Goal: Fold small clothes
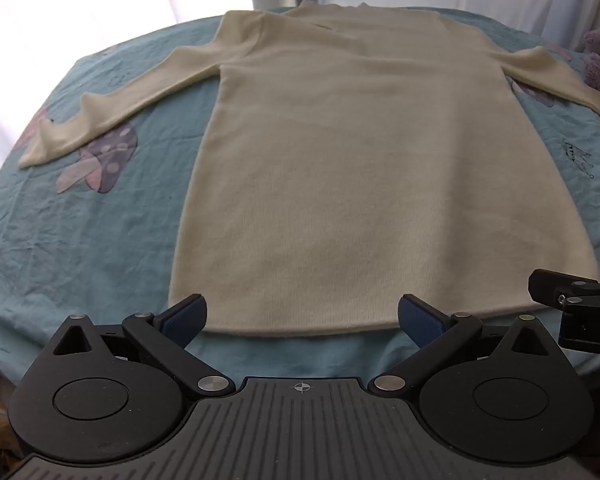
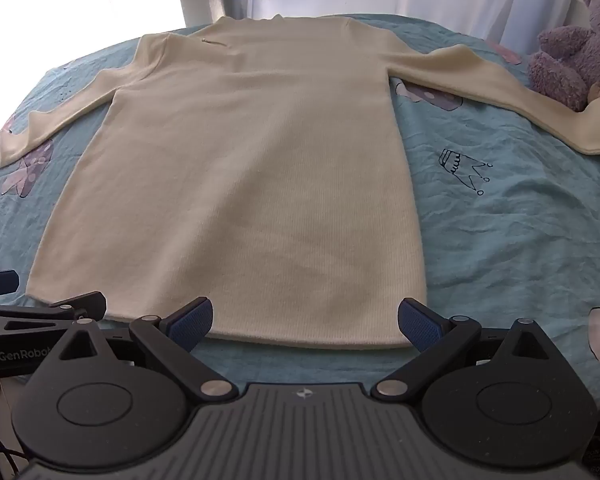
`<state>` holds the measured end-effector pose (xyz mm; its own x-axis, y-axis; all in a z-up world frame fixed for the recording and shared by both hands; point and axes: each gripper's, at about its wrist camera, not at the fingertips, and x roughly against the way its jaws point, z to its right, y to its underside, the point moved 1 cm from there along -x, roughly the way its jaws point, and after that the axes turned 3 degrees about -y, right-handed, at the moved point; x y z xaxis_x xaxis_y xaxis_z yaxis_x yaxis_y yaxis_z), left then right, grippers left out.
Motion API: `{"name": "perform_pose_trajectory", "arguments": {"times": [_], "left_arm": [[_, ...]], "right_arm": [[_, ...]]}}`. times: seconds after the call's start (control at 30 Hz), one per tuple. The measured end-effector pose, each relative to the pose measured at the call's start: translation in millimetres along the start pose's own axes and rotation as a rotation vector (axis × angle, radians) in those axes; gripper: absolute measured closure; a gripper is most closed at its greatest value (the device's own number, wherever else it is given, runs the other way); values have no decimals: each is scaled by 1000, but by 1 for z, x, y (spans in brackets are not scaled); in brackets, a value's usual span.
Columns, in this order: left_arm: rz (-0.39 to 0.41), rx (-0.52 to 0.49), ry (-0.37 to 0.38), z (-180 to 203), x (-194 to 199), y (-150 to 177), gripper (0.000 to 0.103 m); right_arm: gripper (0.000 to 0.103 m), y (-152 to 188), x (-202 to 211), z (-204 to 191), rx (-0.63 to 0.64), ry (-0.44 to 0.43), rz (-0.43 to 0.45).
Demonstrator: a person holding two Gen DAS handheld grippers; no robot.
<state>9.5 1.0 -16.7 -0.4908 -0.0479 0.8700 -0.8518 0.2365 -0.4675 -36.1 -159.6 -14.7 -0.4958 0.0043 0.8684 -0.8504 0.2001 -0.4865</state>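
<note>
The bed [image 2: 500, 240], dressed in a wrinkled teal sheet with printed crowns and pastel figures, serves as the folding surface, and the cream knit garment [image 2: 240, 168] lies flat across its middle — neck toward twelve o'clock, hem toward six, both sleeves splayed out to nine and three, a layout that suits a first fold. The knit looks soft, finely ribbed and long-bodied. A fuzzy purple teddy bear [image 2: 572, 52] sits at two o'clock, touching the right cuff. The left tool [image 1: 302, 320] and right tool [image 2: 305, 322] hover by the hem, blue-padded jaws spread wide and empty.
</note>
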Motion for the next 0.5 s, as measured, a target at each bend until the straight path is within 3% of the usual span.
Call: {"name": "perform_pose_trajectory", "arguments": {"times": [0.5], "left_arm": [[-10,5,3,0,0,0,0]], "right_arm": [[4,-2,0,1,0,-3,3]]}}
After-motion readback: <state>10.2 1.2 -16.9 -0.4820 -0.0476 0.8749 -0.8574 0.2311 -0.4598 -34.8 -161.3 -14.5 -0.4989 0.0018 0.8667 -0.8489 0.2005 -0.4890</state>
